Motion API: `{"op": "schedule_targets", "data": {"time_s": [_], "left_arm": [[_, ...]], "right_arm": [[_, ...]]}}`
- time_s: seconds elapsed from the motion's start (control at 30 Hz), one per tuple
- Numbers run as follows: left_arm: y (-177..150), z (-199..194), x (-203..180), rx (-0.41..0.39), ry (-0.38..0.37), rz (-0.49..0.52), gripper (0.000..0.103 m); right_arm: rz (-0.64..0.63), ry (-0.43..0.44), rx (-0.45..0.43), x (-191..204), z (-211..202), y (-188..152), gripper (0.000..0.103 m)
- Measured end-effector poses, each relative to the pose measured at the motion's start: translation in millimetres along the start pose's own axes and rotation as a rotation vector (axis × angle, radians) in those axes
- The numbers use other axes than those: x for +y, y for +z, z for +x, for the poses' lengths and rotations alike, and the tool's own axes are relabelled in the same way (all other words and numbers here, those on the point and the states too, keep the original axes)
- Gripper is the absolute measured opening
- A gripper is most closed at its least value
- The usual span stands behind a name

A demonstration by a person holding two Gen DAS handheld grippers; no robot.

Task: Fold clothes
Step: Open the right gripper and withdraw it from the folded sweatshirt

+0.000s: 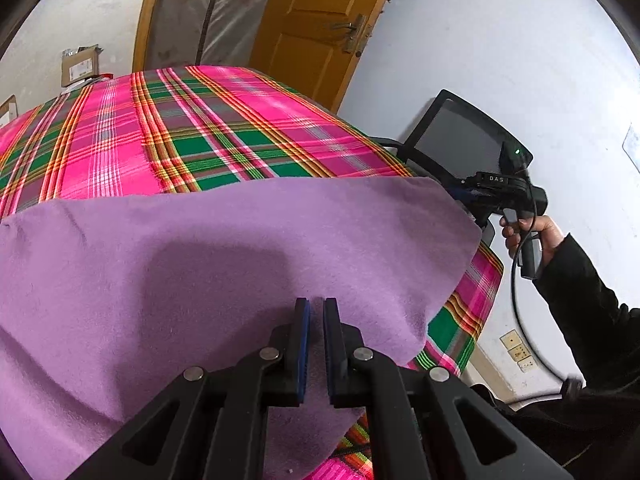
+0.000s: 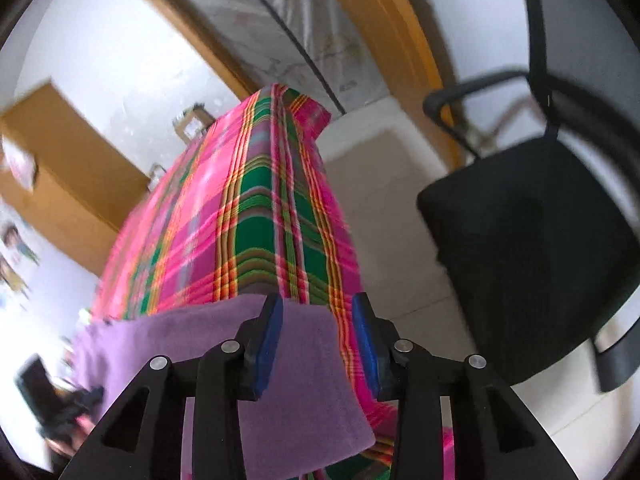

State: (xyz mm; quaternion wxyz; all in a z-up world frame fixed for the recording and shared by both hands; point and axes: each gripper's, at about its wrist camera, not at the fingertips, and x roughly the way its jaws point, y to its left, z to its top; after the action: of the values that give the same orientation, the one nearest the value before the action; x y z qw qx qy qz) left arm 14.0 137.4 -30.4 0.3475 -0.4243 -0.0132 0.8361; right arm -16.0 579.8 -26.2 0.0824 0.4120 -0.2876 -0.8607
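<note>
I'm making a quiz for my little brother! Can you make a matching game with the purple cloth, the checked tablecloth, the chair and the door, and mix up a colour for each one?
Things:
1. purple cloth
2. checked tablecloth
3. chair
4. door

Colours:
A. black
B. yellow-brown
C. plain lilac
D. pink and green stripes

Right pairs: 1-C, 2-D, 3-A, 4-B

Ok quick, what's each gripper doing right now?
Left gripper: shut on the purple cloth.
Right gripper: open, cloth edge between the jaws, not pinched.
</note>
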Motion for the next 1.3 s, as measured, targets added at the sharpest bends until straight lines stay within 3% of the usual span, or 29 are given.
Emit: {"op": "schedule_targets", "data": {"time_s": [0.1, 0.2, 0.27, 0.43, 0.57, 0.77, 0.93, 1.03, 1.1, 1.3], "left_arm": [[-0.1, -0.5, -0.8, -0.001, 0.002, 0.002, 0.006], [-0.5, -2.1, -1.1, -0.003, 0.004, 0.001, 0.006], [-1.4, -2.6, -0.4, -0.002, 0.006, -0.004, 0.006], [-2.1, -2.1, 0.1, -0.003, 0.011, -0.006, 0.006], [-1.1, -2.4, 2.0, -0.008, 0.015, -0.011, 0.006], [-2.3, -6.0, 4.7, -0.018, 0.022, -0.02, 0.006], [-3.2, -11.9, 9.0, -0.031, 0.04, -0.032, 0.006], [-2.8, -16.9, 12.7, -0.051, 0.051, -0.046, 0.006], [-2.3, -19.9, 15.7, -0.062, 0.058, -0.057, 0.006], [-4.4, -28.3, 27.6, -0.077, 0.093, -0.087, 0.006]], "right_arm": [[0.132, 0.143, 0.088, -25.6, 21.5, -3.6, 0.038], [0.164, 0.222, 0.13, -29.3, 34.3, -8.9, 0.036], [0.14, 0.245, 0.089, -24.2, 28.2, -9.7, 0.004], [0.064, 0.182, -0.021, -10.3, 2.7, -6.7, 0.003], [0.076, 0.135, -0.131, -13.4, -20.4, -2.8, 0.003], [0.073, 0.025, -0.11, -11.6, -9.2, -3.4, 0.003], [0.038, -0.09, -0.13, 1.4, -21.9, -2.9, 0.019], [-0.09, -0.074, -0.169, 37.7, -33.5, -5.0, 0.028], [-0.21, -0.051, -0.139, 71.7, -28.8, -14.2, 0.033], [-0.519, -0.002, 0.048, 160.2, 21.8, -50.2, 0.033]]}}
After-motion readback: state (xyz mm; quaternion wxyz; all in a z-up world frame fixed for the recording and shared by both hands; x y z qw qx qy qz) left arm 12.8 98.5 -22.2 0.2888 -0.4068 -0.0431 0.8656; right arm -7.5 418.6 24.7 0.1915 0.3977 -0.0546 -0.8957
